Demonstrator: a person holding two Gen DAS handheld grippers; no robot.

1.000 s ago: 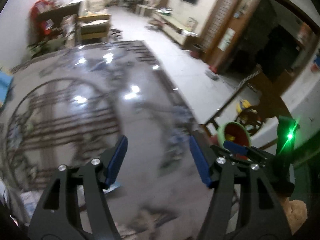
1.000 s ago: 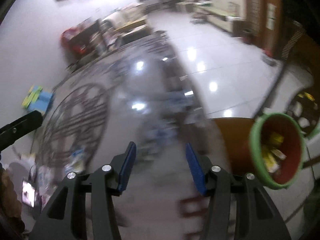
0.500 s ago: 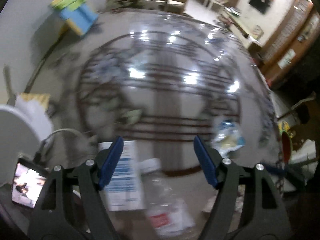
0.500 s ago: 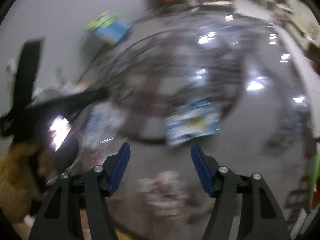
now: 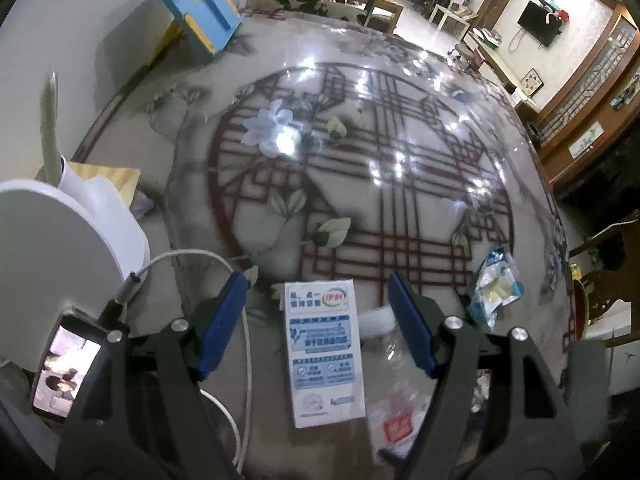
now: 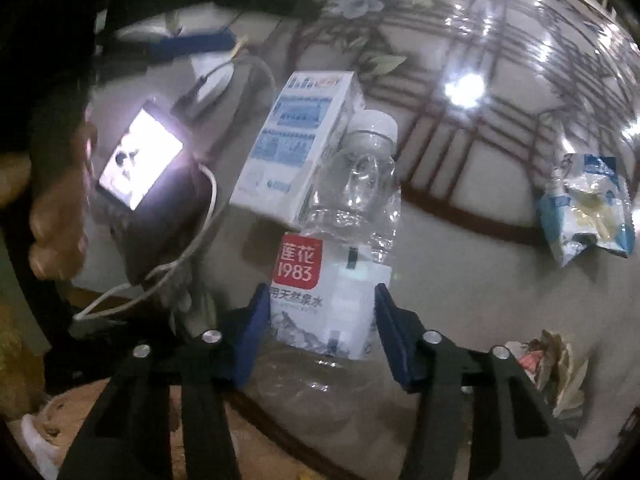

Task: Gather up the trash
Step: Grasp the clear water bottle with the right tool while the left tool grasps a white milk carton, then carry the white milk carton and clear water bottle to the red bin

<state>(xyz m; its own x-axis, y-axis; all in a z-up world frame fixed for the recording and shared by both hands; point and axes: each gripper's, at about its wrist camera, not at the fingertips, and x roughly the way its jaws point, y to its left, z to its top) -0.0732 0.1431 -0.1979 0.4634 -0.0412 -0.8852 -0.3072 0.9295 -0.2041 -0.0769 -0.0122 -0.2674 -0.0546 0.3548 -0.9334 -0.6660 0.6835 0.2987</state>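
Note:
A clear plastic bottle (image 6: 352,184) with a red and white label lies on the patterned glass table (image 6: 460,272). My right gripper (image 6: 322,332) straddles its labelled body. The jaws are closing, with the blue pads close beside the bottle and no squeeze visible. A white and blue carton (image 5: 324,352) lies flat beside the bottle (image 5: 386,396). My left gripper (image 5: 316,320) hangs open above the carton, which is narrower than the gap. A blue and white snack bag (image 5: 494,288) lies to the right, also in the right wrist view (image 6: 588,204).
A phone (image 5: 64,372) with a lit screen and a white cable (image 5: 244,364) sit at the left. A hand (image 6: 52,216) shows near the phone (image 6: 140,160). A crumpled wrapper (image 6: 556,372) lies near the table's edge. A white rounded object (image 5: 60,240) and a blue toy (image 5: 196,8) stand further left.
Both views have swung from the room and a green-rimmed bin down onto the table. The carton and bottle now lie between the fingers. The right fingers stand closer together than half a second ago.

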